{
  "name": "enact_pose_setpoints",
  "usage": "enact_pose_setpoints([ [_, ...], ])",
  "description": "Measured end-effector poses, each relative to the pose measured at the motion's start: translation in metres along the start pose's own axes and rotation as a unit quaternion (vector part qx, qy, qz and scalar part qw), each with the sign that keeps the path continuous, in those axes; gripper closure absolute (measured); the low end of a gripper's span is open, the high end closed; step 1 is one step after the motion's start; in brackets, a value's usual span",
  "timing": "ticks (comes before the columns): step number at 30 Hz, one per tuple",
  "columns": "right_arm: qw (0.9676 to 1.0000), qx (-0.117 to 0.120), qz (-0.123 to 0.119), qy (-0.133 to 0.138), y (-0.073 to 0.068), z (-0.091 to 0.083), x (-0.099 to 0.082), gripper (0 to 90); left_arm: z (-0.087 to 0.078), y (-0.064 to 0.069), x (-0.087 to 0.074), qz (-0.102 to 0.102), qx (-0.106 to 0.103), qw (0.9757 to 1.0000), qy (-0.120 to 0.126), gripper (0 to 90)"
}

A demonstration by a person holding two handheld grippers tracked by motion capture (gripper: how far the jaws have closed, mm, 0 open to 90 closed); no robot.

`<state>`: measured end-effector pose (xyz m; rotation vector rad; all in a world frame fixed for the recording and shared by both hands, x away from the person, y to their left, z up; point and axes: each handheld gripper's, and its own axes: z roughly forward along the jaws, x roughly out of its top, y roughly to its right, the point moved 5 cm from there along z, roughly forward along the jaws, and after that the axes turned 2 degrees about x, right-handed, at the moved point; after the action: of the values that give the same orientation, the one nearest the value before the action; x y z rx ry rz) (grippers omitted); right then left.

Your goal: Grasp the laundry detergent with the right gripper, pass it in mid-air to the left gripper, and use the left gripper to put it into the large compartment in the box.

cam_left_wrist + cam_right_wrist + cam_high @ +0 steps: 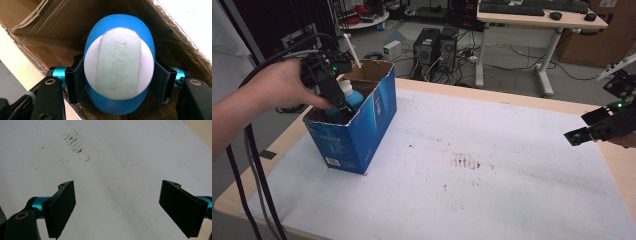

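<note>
An open blue cardboard box (362,127) stands at the left of the white table cover (492,150). Inside it stands a blue bottle (354,98) with a white cap. My left gripper (343,107) reaches down into the box from the left. In the left gripper view the bottle (119,23) sits between the jaws with its white cap (118,67) facing the camera; my left gripper (118,82) is shut on its sides. The box's brown inner walls (50,22) surround it. At the table's right edge, my right gripper (579,135) (117,205) hangs open over the bare cover.
Brown smudges (467,162) (73,143) mark the middle of the cover, and a thin blue pen line (130,163) curves across it. The wooden table edge (622,165) shows at the right. Computer towers (434,47) and a desk (542,20) stand behind the table.
</note>
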<state>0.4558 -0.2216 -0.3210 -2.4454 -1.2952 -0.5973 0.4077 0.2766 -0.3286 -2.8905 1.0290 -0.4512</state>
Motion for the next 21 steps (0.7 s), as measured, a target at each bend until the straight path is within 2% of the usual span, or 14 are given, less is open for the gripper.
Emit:
enact_pose_setpoints([
  [6,1.0,0.0,0.002,-0.001,-0.0001,-0.0009,-0.001,13.1,-0.006,-0.0013,0.0008,0.0,0.002,1.0,0.005,37.2],
  [17,1.0,0.0,0.001,0.0,-0.0008,-0.002,-0.0014,13.1,-0.0058,-0.0014,0.0005,0.004,0.0,1.0,0.002,37.2],
  [21,1.0,0.0,0.003,0.001,-0.0015,-0.0028,-0.0023,13.1,-0.0074,-0.0003,0.0009,0.011,-0.002,0.9999,-0.003,31.8],
])
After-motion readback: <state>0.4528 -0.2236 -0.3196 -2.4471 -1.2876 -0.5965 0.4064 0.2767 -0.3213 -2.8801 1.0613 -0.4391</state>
